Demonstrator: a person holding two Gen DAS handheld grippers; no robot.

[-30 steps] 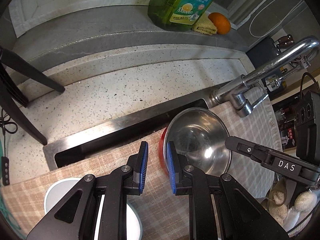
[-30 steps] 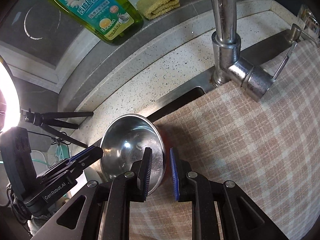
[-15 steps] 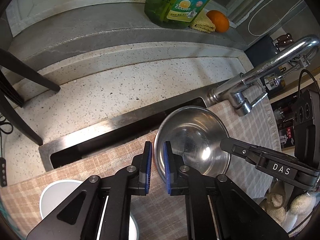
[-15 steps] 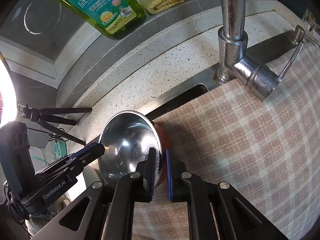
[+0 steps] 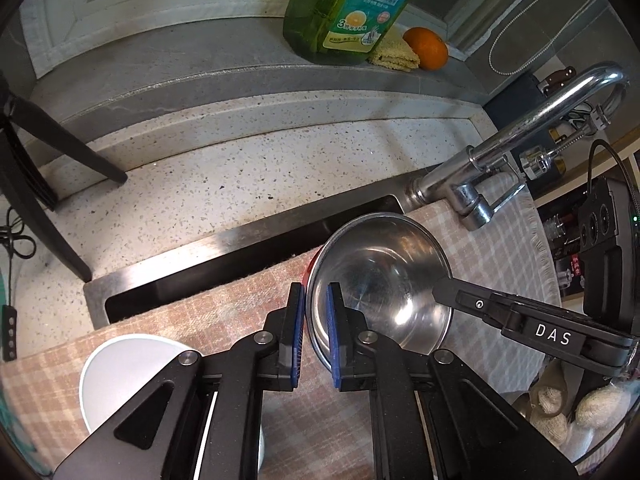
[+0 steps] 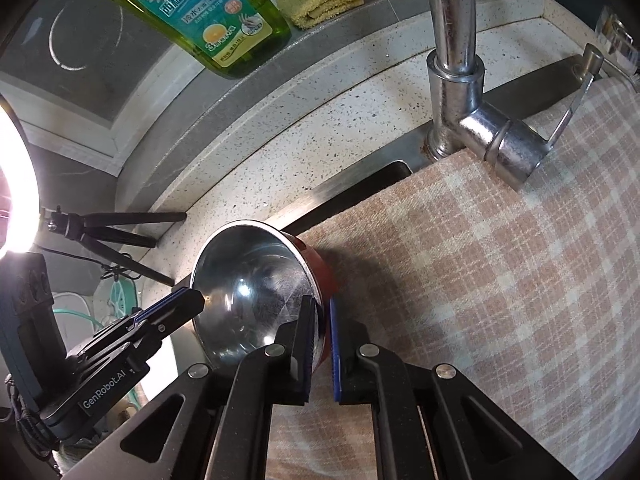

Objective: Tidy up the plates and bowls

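the speckled bench (image 5: 248, 184) runs across the upper field, with the checked cloth (image 6: 500, 280) spread over the sink (image 5: 240, 264) below it. the steel bowl (image 5: 380, 280), red on its outer wall, sits on the cloth at centre, just beside the open sink slot at 11 o'clock and near the faucet (image 5: 472, 196) at 2 o'clock.

change: a second ago both pairs of jaws stood apart around the rim; now both have closed. the left gripper (image 5: 314, 336) clamps the rim at the bowl's 8 o'clock, the right gripper (image 6: 320, 344) clamps the opposite rim. judgement: a two-sided hold is set, so the bowl is ready to lift.

open room: clear cloth lies right of the bowl in the right wrist view. the white bowl (image 5: 132, 364) sits at 8 o'clock, apart.
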